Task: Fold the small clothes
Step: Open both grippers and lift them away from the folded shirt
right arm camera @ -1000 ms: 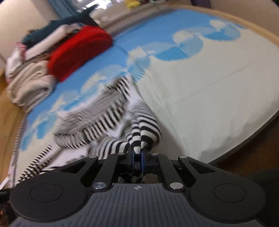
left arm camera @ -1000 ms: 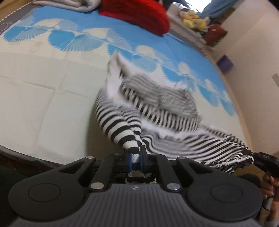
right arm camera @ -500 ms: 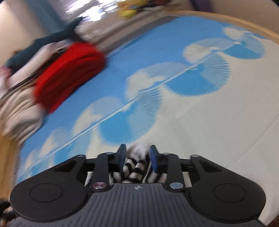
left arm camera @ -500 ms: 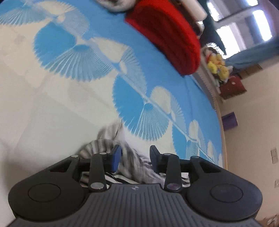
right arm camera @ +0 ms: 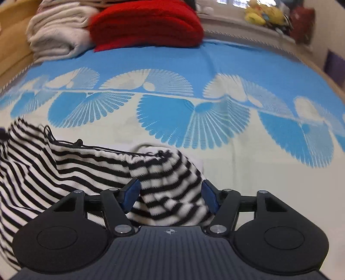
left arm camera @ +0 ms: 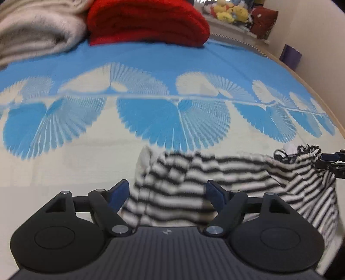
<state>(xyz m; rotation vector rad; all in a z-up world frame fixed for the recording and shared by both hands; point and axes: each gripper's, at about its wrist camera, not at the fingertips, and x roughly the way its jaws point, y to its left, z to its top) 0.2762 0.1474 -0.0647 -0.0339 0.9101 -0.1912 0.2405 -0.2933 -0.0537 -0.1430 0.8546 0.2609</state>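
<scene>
A black-and-white striped garment (left arm camera: 226, 172) lies bunched on the blue and cream bedspread (left arm camera: 151, 64). In the left wrist view my left gripper (left arm camera: 167, 192) is open, its blue pads on either side of the garment's left end. In the right wrist view the garment (right arm camera: 86, 168) spreads left, with a black drawstring along its upper edge. My right gripper (right arm camera: 170, 193) is open with the garment's right end lying between its jaws. The right gripper also shows at the far right edge of the left wrist view (left arm camera: 330, 161).
A folded red blanket (left arm camera: 148, 21) and a beige blanket (left arm camera: 36, 28) lie at the far side of the bed. Yellow plush toys (left arm camera: 228, 11) sit on a ledge behind. A purple box (left arm camera: 290, 56) stands by the wall on the right.
Both grippers were shut on the garment's ends a second ago. Both have opened and let go, and the garment now lies on the bed.
</scene>
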